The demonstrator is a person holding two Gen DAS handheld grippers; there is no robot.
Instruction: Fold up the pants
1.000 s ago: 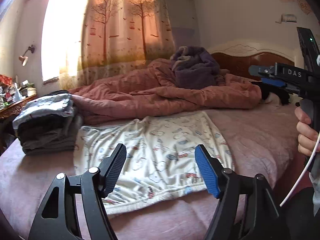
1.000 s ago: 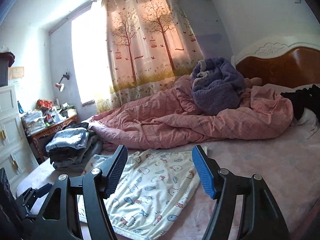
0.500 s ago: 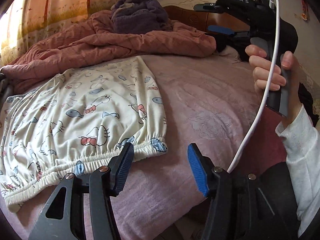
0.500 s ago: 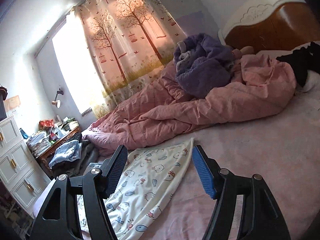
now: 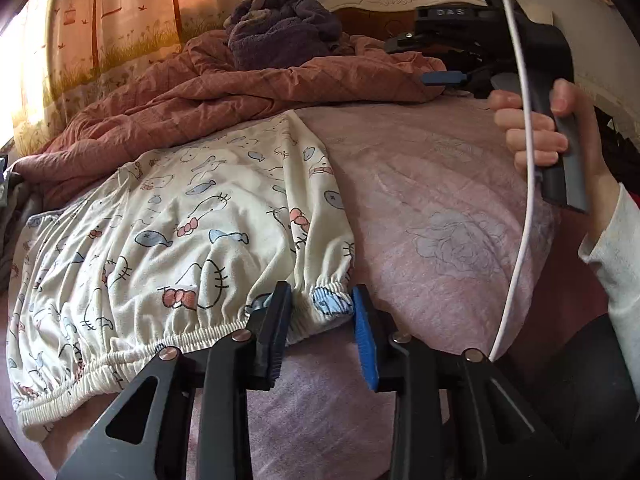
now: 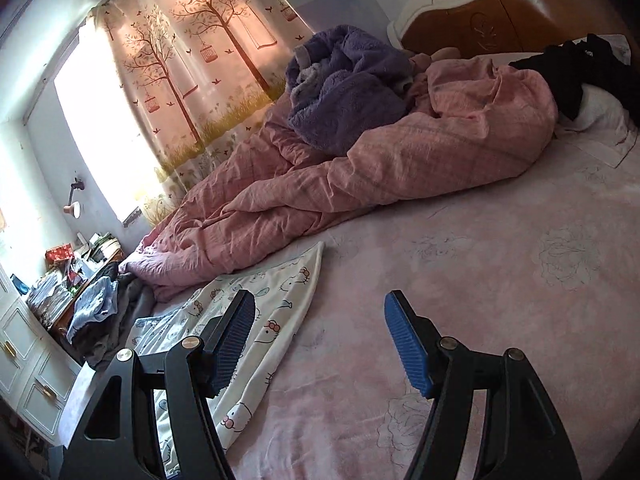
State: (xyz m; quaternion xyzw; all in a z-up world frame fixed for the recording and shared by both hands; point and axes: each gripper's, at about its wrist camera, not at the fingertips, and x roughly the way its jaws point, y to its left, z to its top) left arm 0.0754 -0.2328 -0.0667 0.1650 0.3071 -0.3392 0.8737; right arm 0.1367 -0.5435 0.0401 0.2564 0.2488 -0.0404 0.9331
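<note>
Left wrist view has the left tongs (image 5: 322,312) closing around the elastic waistband corner of the cartoon-print pants (image 5: 180,240), fabric between the jaws but the pads don't look pressed on it yet. Pants lie flat on the pink bed (image 5: 440,208), spreading toward 10 o'clock. Only this view shows the person's hand (image 5: 548,136) holding the other handle at 2 o'clock. Right wrist view shows the right tongs (image 6: 320,340) wide apart, nothing in them, above the sheet, pants (image 6: 280,320) at 8 o'clock, plus a cluttered dresser (image 6: 24,360) at 9.
</note>
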